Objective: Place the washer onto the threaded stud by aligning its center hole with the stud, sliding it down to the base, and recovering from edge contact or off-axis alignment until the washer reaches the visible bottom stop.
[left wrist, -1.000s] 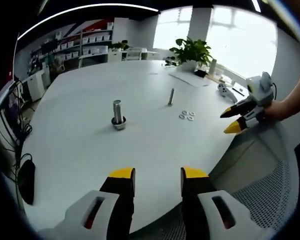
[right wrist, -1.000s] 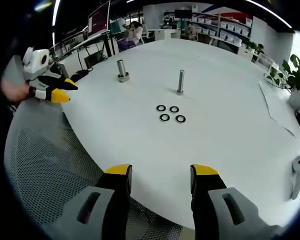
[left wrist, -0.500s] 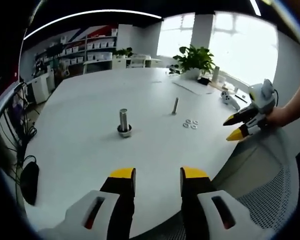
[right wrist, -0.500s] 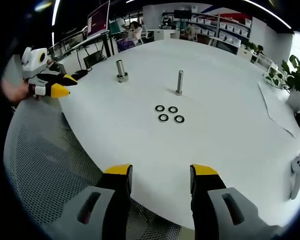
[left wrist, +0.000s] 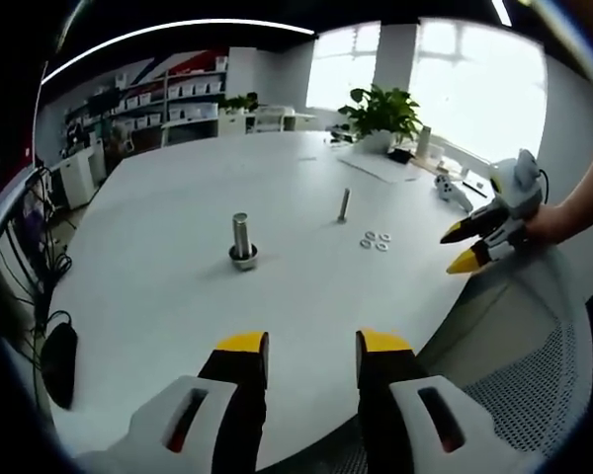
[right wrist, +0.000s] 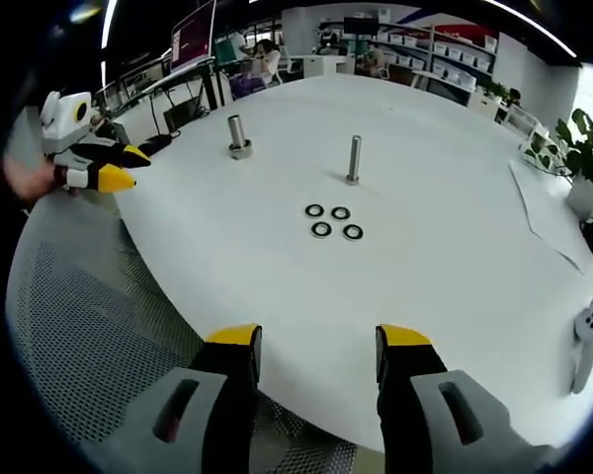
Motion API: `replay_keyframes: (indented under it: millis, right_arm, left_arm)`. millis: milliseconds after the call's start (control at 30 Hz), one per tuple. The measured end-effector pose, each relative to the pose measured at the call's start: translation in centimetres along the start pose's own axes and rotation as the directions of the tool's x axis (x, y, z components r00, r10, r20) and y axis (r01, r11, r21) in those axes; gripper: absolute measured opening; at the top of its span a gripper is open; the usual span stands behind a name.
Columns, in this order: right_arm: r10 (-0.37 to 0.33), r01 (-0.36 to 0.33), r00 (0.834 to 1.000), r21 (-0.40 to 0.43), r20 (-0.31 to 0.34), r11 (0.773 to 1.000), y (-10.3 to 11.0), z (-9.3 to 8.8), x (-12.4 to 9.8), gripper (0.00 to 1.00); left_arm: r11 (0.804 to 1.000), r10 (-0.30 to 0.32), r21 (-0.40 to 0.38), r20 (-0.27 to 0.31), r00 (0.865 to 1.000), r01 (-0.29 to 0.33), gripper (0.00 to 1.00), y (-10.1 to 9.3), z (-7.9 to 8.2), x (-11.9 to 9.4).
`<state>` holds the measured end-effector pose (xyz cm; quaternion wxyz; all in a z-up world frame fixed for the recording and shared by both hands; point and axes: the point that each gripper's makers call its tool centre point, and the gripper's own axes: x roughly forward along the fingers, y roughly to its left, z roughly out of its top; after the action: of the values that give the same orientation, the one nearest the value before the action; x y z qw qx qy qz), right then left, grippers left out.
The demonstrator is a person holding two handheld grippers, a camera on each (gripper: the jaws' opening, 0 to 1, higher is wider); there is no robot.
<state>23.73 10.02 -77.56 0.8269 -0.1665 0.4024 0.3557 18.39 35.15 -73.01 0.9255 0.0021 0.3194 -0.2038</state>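
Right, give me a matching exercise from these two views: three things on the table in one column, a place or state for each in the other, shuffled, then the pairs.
Things:
1. washers
2. slim stud
3. thick bolt

Places or states:
A. stands upright, just beyond the flat cluster
B. upright, nearest the left gripper
C. four lying flat together on the white table

Pairs: 1-C, 2-A, 3-B

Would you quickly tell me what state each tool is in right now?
Left tool: open, holding nothing.
Right tool: open, holding nothing.
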Motion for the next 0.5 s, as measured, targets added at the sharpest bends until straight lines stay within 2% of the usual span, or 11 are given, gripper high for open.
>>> replay_keyframes:
  millis: [500]
  right_arm:
    - [-0.003,0.003,1.0,0.013,0.008,1.0,-0.19,0.05,-0.06,0.48]
  left_arm:
    - [1.0,0.006,0.001,0.0,1.0,-0.006,0.34,0.07,-0.04,0.06]
